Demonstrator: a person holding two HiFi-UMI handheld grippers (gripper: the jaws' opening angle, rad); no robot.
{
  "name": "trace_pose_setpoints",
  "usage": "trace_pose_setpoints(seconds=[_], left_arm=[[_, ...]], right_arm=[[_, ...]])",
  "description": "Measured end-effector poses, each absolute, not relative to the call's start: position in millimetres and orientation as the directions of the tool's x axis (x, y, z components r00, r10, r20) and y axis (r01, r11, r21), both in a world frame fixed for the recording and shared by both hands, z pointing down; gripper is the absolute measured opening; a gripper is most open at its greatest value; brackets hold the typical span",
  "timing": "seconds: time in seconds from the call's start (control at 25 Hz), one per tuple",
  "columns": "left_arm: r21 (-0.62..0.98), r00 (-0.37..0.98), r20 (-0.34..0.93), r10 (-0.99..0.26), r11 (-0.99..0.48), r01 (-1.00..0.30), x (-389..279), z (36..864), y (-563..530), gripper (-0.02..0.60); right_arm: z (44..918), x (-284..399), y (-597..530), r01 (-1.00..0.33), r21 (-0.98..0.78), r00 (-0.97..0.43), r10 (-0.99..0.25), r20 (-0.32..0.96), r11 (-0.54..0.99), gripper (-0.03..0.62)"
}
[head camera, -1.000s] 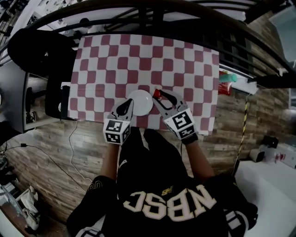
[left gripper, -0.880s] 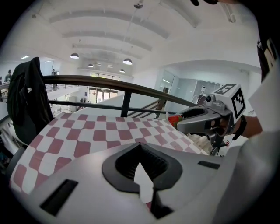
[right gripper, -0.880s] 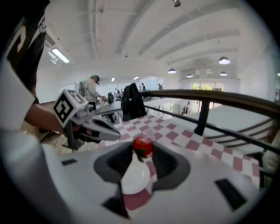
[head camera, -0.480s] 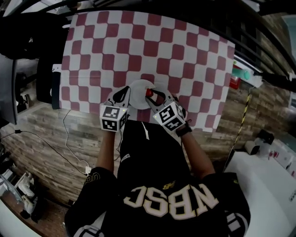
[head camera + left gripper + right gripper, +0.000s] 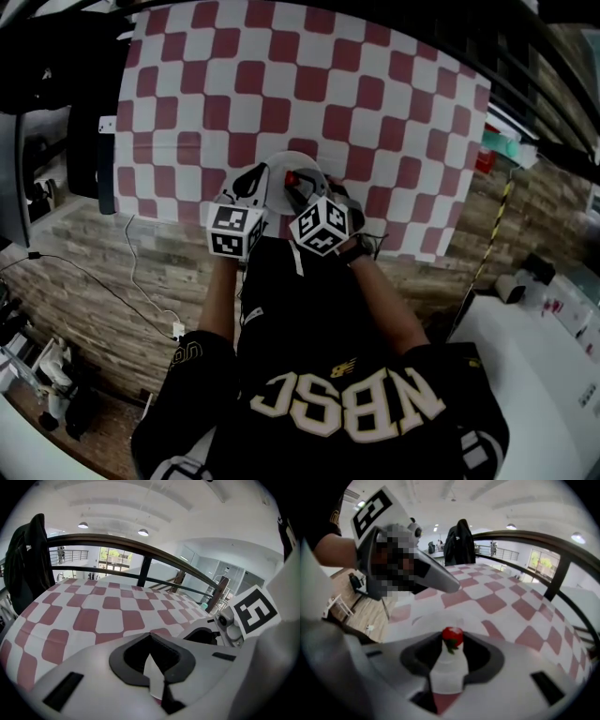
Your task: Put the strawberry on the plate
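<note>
A small red strawberry (image 5: 452,636) is pinched between the tips of my right gripper (image 5: 451,641), which is shut on it. In the head view the strawberry (image 5: 292,177) hangs over the white plate (image 5: 309,164), near the front edge of the checkered table. The plate (image 5: 415,617) shows pale just beyond the right jaws. My left gripper (image 5: 251,181) sits at the plate's left rim, jaws together and holding nothing. Its tips (image 5: 151,637) meet over the cloth. The left gripper's body (image 5: 433,576) reaches in from the left of the right gripper view.
The red-and-white checkered cloth (image 5: 281,84) covers the table. A black jacket (image 5: 26,559) hangs at the table's left end. A dark railing (image 5: 140,545) runs behind the table. Green and red items (image 5: 489,150) lie past the right edge.
My right gripper has carried the strawberry leftward from beside the plate's right rim to over the plate. The left gripper has stayed at the plate's left side.
</note>
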State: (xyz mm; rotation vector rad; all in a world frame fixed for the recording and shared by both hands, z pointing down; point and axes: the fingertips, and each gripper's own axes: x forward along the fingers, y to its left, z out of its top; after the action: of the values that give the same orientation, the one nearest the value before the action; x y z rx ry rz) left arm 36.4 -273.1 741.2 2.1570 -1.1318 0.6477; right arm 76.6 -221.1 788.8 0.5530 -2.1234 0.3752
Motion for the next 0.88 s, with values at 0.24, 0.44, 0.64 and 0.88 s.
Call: trace_pose_setpoints(seconds=[0.24, 0.44, 0.64, 0.88], left_arm=[[0.282, 0.514, 0.664, -0.543, -0.455, -0.844, 34.1, 734.9, -280.7, 0.009], [0.283, 0.525, 0.66, -0.537, -0.469, -0.837, 29.7, 723.6, -289.7, 0.009], [0.268, 0.549, 0.611, -0.57, -0.503, -0.821, 28.5, 683.7, -313.9, 0.009], [0.251, 0.594, 0.522, -0.613, -0.555, -0.793, 37.3, 615.7, -337.7, 0.009]], right_arm=[[802.2, 74.5, -217.4, -0.51, -0.069, -0.477, -0.215, 0.852, 0.858, 0.147], [794.8, 74.8, -219.0, -0.508, -0.066, -0.464, -0.209, 0.861, 0.859, 0.156], [750.0, 78.8, -244.6, -0.597, -0.074, -0.495, -0.294, 0.818, 0.799, 0.156], [663.2, 91.1, -288.9, -0.741, -0.098, -0.531, -0.491, 0.69, 0.664, 0.156]])
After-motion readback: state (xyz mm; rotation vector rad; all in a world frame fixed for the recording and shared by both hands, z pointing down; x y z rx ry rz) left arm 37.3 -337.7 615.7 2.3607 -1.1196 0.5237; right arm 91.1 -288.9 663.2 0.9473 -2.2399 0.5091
